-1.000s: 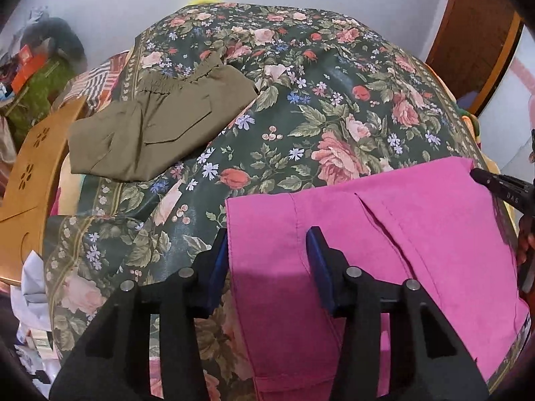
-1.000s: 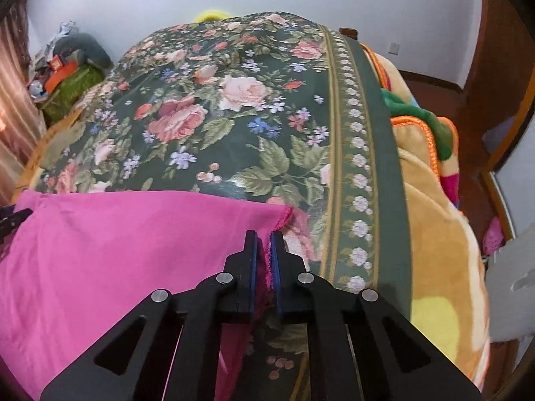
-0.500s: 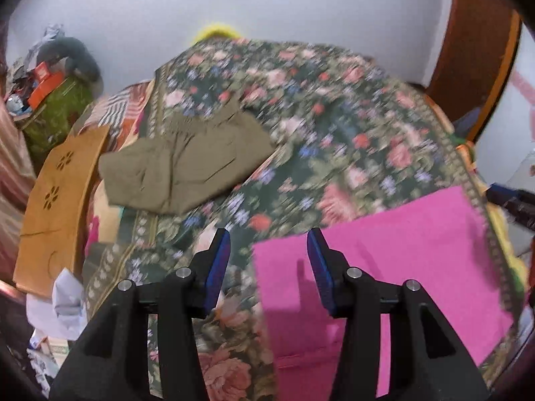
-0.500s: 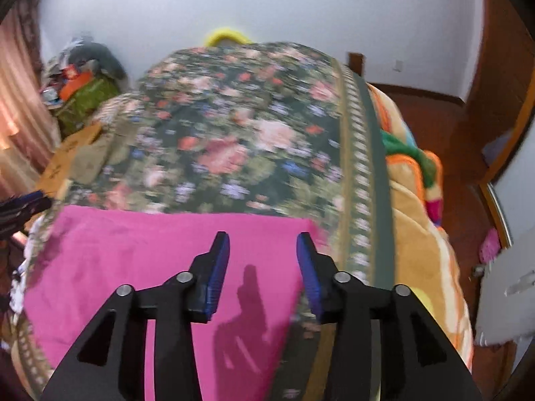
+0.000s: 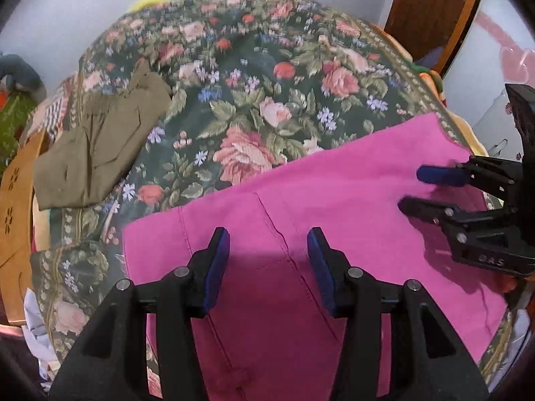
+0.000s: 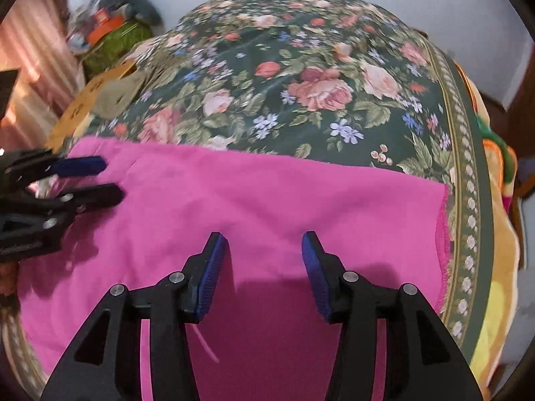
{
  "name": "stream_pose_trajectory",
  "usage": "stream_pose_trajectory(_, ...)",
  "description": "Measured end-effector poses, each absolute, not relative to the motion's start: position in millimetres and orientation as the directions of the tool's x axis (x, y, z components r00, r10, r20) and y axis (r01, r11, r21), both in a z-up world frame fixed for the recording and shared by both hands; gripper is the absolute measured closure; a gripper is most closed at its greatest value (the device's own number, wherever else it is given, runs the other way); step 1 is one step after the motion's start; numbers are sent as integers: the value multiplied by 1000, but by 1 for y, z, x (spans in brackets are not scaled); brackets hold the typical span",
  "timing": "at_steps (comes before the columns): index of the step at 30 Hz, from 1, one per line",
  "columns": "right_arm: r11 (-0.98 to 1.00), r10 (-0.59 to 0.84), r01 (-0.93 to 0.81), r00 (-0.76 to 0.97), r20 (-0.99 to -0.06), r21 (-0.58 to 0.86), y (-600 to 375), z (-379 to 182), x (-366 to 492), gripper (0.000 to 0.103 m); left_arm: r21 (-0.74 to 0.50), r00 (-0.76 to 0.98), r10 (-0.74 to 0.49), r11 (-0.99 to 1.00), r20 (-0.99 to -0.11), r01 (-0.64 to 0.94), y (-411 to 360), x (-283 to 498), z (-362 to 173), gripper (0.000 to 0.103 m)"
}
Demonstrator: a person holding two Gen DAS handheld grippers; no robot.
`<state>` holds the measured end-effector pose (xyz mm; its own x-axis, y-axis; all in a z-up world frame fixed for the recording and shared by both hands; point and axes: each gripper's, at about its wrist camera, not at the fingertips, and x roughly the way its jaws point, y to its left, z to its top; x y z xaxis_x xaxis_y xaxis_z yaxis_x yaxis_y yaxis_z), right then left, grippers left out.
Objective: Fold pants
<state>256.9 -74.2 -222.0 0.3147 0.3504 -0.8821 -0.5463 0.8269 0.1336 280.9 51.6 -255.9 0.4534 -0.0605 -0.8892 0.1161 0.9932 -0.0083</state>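
Note:
Pink pants (image 5: 334,200) lie folded flat on the near part of the floral bedspread (image 5: 254,77); they also show in the right wrist view (image 6: 267,200). My left gripper (image 5: 267,257) is open and empty, hovering over the pants' left half near a seam. My right gripper (image 6: 264,260) is open and empty over the right half, near the frayed right edge. Each gripper shows in the other's view, the right gripper (image 5: 414,190) at the right and the left gripper (image 6: 103,180) at the left.
Folded olive pants (image 5: 97,143) lie at the bed's far left. A wooden board (image 5: 16,217) stands beside the bed's left edge. An orange-yellow blanket (image 6: 495,234) hangs off the right side. Clutter (image 6: 110,33) sits in the far left corner.
My right gripper let go of the pants' right edge and opened. Both grippers lifted, then came in over the flat pink pants.

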Motion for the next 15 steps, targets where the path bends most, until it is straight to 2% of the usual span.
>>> stream_pose_trajectory(2, 816, 357, -562, 303, -884, 137, -78, -219, 251, 58, 6, 459, -50, 993, -887, 121, 51, 276, -254, 43)
stream_pose_trajectory(6, 811, 358, -570, 301, -884, 134, -86, -216, 238, 58, 66, 496, -18, 986, -868, 151, 45, 251, -251, 39)
stream_pose_trajectory(8, 815, 357, -562, 294, -887, 143, -90, -216, 230, 58, 99, 512, 4, 983, -859, 158, 43, 240, -248, 33)
stream_pose_trajectory(15, 825, 357, -543, 286, -889, 156, -105, -212, 201, 58, 37, 508, -31, 992, -861, 124, 55, 212, -245, 29)
